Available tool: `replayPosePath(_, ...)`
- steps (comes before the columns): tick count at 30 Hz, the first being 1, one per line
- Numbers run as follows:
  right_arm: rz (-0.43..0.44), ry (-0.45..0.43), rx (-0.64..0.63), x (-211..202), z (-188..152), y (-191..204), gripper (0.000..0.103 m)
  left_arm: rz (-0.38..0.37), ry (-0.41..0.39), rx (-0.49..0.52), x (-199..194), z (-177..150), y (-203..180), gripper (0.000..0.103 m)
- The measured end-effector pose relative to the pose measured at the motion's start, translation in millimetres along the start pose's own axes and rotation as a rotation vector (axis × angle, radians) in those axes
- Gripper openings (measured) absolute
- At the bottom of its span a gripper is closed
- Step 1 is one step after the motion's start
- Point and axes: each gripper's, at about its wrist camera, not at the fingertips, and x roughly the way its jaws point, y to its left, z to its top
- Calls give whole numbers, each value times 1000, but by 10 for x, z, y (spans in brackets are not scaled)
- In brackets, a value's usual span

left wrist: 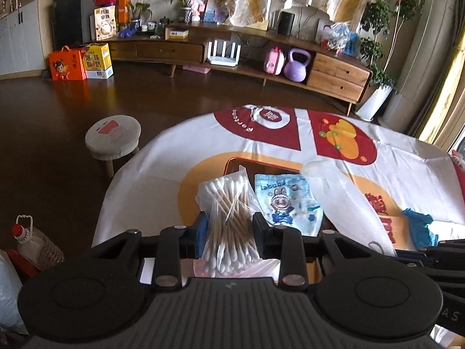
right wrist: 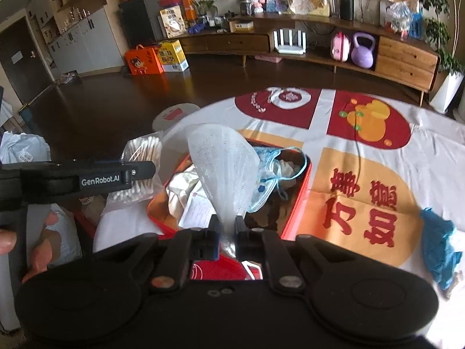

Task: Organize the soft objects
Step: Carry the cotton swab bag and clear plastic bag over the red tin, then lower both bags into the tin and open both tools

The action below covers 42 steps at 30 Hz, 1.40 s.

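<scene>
Left wrist view: left gripper point(left wrist: 229, 226) clamps bag of cotton swabs point(left wrist: 228, 203) above near edge of red tin point(left wrist: 232, 161); child's mask point(left wrist: 287, 200) right.

Right wrist view: right gripper point(right wrist: 226, 228), nearly closed, pinches white mesh bag point(right wrist: 221, 157) over tin point(right wrist: 302, 192). Step: carrying both to tin; next, lower and release inside.

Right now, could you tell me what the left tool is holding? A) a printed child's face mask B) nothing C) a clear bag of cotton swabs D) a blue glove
C: the left tool is clamped on the clear bag of cotton swabs.
</scene>
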Motion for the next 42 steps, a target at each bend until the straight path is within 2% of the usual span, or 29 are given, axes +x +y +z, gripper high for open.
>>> replayPosePath(8,-29,35,52,373,38,-70,9,-15,24,36,321,69,-62,32)
replayPosePath(15,-8,55,149,648,75,-175,9,-41,52,32,596,136,-98,32)
replayPosePath(34,-31,142,110,923,-262,-115,11,-73,112,50,956,50,-170,32)
replayPosePath(38,-36,131,88,900,-267,-82,19,-67,119,44,976,23,-151,33)
replayPosePath(42,-28,137,77,891,-247,-68,23,-65,122,43,957,11,-130,33)
